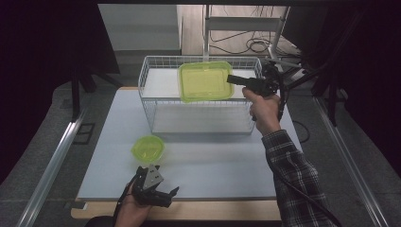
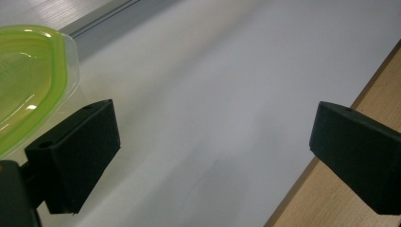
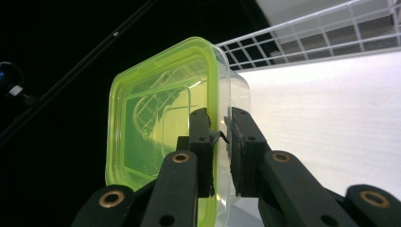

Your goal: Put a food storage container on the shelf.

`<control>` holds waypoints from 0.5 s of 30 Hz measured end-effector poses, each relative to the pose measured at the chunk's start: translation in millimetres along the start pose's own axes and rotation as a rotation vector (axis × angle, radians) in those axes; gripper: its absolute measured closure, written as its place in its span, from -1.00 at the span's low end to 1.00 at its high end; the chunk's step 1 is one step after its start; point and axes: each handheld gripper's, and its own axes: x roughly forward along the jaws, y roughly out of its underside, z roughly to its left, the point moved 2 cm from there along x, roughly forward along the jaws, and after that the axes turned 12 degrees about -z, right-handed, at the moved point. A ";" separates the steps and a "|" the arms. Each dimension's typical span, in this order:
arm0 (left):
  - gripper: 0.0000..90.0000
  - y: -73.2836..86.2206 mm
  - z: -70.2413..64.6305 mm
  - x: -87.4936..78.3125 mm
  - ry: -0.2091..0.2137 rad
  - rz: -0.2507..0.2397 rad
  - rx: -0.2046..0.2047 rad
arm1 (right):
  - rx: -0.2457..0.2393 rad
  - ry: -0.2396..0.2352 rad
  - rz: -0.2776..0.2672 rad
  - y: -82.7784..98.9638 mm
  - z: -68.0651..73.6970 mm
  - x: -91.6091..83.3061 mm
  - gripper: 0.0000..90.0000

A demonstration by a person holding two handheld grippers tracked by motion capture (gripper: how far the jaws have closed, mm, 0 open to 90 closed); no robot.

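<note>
A square clear container with a lime-green lid hangs tilted on edge over the white wire basket. My right gripper holds it from the right, jaws shut on its rim. In the right gripper view the two black jaws clamp the lid edge of the container, and my right gripper points along it. A small round green-lidded container sits on the white table. My left gripper rests near the table's front edge, jaws wide open with nothing between them; the round container lies at its left.
The wire basket stands at the back of the white tabletop and takes up its middle width. A wooden strip runs along the front edge. Metal rails flank the table, and cables and a stand lie behind the basket.
</note>
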 end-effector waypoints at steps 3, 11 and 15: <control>-0.95 0.0 -0.1 -0.1 0.000 -0.001 0.001 | -0.003 0.018 -0.005 -2.5 -2.2 4.8 0.78; -0.95 0.2 -0.4 0.3 0.005 0.001 0.001 | 0.005 0.081 -0.009 -3.2 -12.6 14.5 0.78; -0.95 0.3 0.0 0.2 0.007 0.010 0.010 | -0.004 0.112 0.001 -2.3 -16.0 18.6 0.78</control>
